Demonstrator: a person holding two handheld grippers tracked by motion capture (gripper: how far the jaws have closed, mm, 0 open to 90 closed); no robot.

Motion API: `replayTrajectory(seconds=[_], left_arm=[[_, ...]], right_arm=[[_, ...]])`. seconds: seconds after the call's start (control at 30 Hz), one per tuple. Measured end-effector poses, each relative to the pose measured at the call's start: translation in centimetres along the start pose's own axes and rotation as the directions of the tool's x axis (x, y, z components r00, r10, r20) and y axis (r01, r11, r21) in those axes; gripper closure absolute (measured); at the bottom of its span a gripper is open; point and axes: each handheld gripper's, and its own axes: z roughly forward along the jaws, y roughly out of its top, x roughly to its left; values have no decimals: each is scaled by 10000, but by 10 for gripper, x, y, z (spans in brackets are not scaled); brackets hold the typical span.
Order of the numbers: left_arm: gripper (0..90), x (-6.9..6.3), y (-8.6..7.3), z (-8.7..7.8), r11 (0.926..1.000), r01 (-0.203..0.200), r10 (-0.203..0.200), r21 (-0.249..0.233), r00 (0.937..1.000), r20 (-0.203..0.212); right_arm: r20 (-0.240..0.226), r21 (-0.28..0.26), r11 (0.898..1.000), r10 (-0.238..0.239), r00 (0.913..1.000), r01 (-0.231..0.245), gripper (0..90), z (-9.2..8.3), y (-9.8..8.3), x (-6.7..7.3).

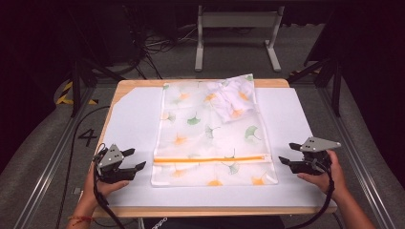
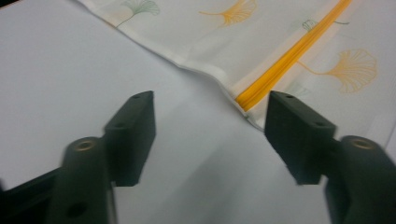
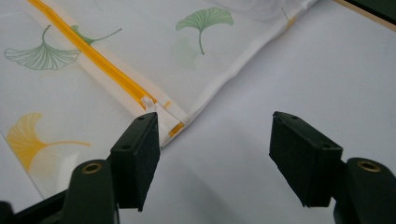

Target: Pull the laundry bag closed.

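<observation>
A white mesh bag (image 1: 210,133) printed with ginkgo leaves lies flat on the white mat (image 1: 133,119). An orange zipper (image 1: 207,159) runs across it near the front. A bunched white cloth (image 1: 234,98) shows through the bag's far right corner. My left gripper (image 1: 137,159) sits on the mat just left of the bag, open, with only bare mat between its jaws (image 2: 210,112); the zipper's end (image 2: 289,58) lies just ahead. My right gripper (image 1: 286,152) is just right of the bag, open and holding nothing (image 3: 215,135). The zipper pull (image 3: 149,102) is by its left jaw.
The mat covers a wooden tabletop (image 1: 210,211) whose edge shows at front and back. Metal frame rails (image 1: 52,157) run along both sides. A grey stand (image 1: 236,28) and floor cables lie beyond the far edge. Bare mat flanks the bag.
</observation>
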Motion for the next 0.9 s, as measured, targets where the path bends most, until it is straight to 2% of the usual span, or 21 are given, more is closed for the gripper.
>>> replayTrajectory(seconds=[0.07, 0.1, 0.13, 0.17, 0.23, 0.3, 0.37, 0.43, 0.53, 0.7, 0.9], left_arm=[[229, 3, -4, -4, 9990, 413, -413, -147, 9991, -25], [187, 3, -4, -4, 9990, 413, -413, -147, 9991, -25], [173, 3, -8, -8, 9978, 573, -574, -345, 9983, -21], [165, 3, -10, -10, 9970, 649, -652, -429, 9979, -38], [135, 4, -12, -12, 9960, 747, -751, -481, 9971, -77], [125, 4, -13, -13, 9949, 869, -867, -520, 9962, 57], [107, 3, -14, -12, 9939, 933, -932, -580, 9956, 42], [105, 1, -14, -10, 9955, 817, -817, -482, 9967, 21], [102, -1, -11, -7, 9973, 641, -637, -366, 9979, 119], [104, -1, -9, -5, 9977, 597, -592, -326, 9981, 169], [109, 0, -10, -4, 9984, 549, -548, -110, 9985, 51]], right_arm=[[55, -268, 9996, 73, 10000, -72, 287, -2, -7, 1], [55, -268, 9996, 73, 10000, -72, 287, -2, -7, 1], [64, -284, 9992, 279, 9996, -277, 248, -3, -16, 2], [125, -321, 9991, 287, 9995, -283, 247, -3, -19, 3], [135, -283, 9986, 456, 9989, -452, 233, -3, -25, 4], [191, -316, 9980, 558, 9983, -552, 221, -2, -29, 5], [199, -97, 9989, 457, 9988, -455, 209, -2, -31, 7], [347, -281, 9982, 530, 9980, -521, 190, -4, -32, 10], [418, -229, 9979, 613, 9972, -603, 174, -4, -33, 11], [522, -315, 9965, 792, 9955, -776, 166, -4, -33, 8], [584, -146, 9983, 579, 9966, -571, 164, 0, -33, 11]])
